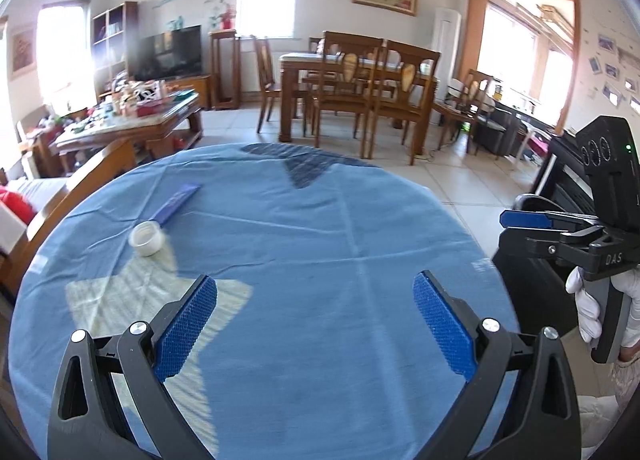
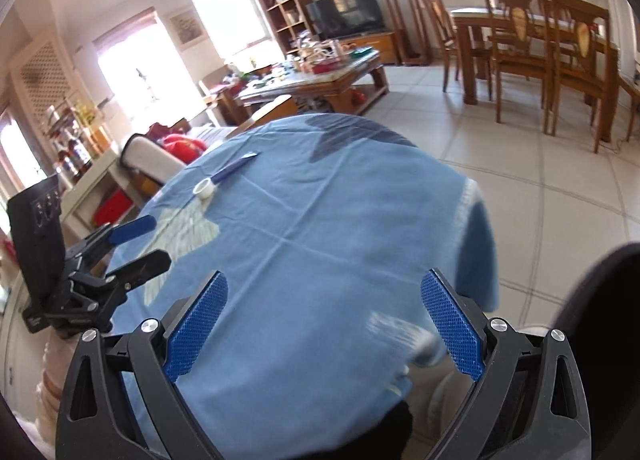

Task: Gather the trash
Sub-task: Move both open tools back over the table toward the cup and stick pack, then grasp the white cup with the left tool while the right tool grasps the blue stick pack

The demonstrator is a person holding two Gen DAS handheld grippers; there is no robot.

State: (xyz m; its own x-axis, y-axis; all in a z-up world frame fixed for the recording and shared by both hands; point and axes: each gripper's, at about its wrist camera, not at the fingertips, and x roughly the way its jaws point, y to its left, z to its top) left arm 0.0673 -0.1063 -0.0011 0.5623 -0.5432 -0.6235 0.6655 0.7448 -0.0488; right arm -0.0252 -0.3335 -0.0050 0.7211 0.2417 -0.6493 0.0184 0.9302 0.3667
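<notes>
From the left wrist camera, the left gripper (image 1: 314,316) hangs above the blue tablecloth (image 1: 320,228) with its jaws spread wide and nothing between them. The trash lies ahead and to the left of the jaws: a small white cup (image 1: 147,238) on its side, and just beyond it a flat purple wrapper (image 1: 177,202), the two almost touching. The cup looks light and round, so a jaw that nudges it off-centre would likely roll it toward the near table edge. The wrapper lies flat on loose cloth, so a pinch could gather fabric with it. The right gripper (image 1: 516,226) shows at the far right, held by a white-gloved hand (image 1: 592,308).

From the right wrist camera, the right gripper (image 2: 324,318) is likewise released and empty over the cloth. The cup (image 2: 205,189) and wrapper (image 2: 234,169) sit well ahead and left of its jaws, nearer the left gripper (image 2: 138,240), whose fingers stand parted. Both tools reaching for the same item could collide.

The cloth is creased, with sunlit patches. Around it stand a cluttered coffee table (image 2: 320,76), a television (image 2: 346,12), dining chairs (image 2: 532,56) and a tiled floor.
</notes>
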